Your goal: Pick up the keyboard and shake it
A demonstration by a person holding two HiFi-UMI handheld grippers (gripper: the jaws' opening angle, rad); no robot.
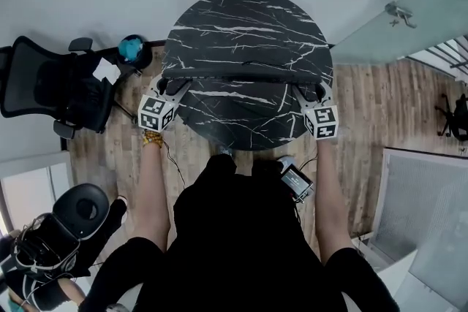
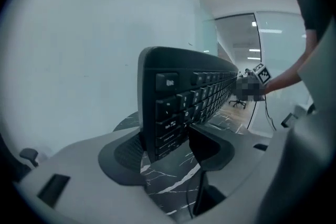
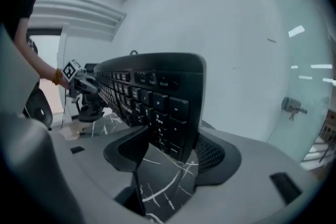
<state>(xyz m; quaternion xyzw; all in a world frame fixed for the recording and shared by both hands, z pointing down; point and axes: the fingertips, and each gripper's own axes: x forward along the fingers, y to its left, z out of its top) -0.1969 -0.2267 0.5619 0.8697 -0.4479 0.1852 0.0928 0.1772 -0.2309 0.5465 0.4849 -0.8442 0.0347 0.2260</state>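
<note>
Fingers of left gripper and right gripper clamp the keyboard by its ends, edge-on above the table. Pad overlap appears shallow; hard shaking could let it slip.

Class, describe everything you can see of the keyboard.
The keyboard is black, plastic-looking and full-length, with rows of dark keys bearing pale print. It stands on its long edge, keys facing the person, and appears lifted above the round black marbled table. The left tongs clamp one short end and the right tongs the other; nothing else touches it.
</note>
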